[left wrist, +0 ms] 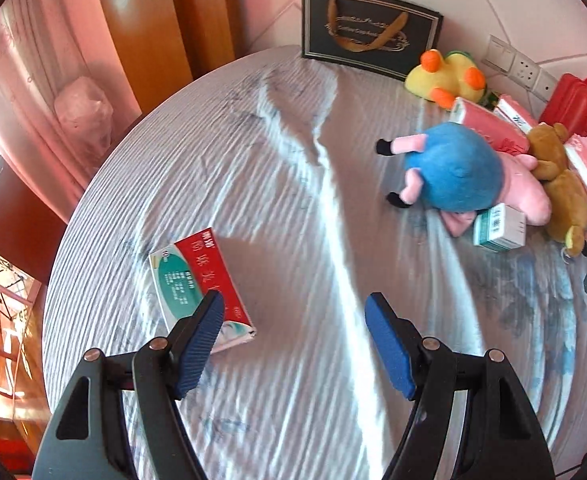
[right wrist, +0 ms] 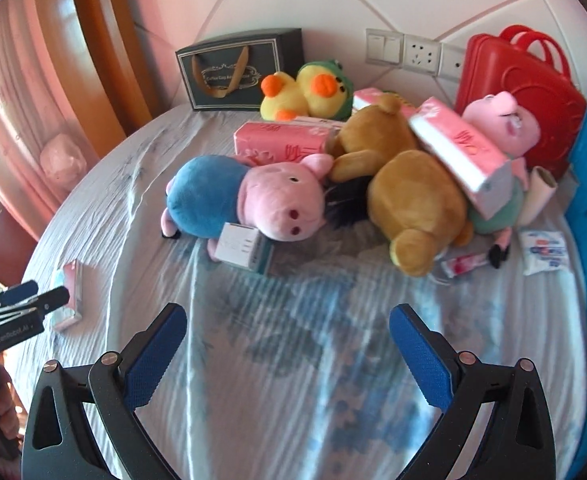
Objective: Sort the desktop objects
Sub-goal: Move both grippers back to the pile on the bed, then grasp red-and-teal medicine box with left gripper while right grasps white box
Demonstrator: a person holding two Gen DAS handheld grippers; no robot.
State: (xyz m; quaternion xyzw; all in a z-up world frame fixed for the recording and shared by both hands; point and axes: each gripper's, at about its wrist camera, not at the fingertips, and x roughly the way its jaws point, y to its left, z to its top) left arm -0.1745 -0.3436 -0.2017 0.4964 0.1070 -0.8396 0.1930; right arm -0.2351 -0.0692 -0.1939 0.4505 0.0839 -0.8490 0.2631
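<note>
Red-and-green medicine box (left wrist: 201, 286) lay flat at about 8 o'clock on the round clothed table (left wrist: 293, 128), well apart from the plush pile at 3. The left gripper (left wrist: 293, 312) hung over it with jaws wide, holding nothing; the right gripper (right wrist: 287, 334) was just as wide and empty. Its long axis ran roughly 11 to 5 in the left view. My worry: the box could slide on that wrinkly cloth (looked slippery) if one finger (left wrist: 203, 334) touched first.
</note>
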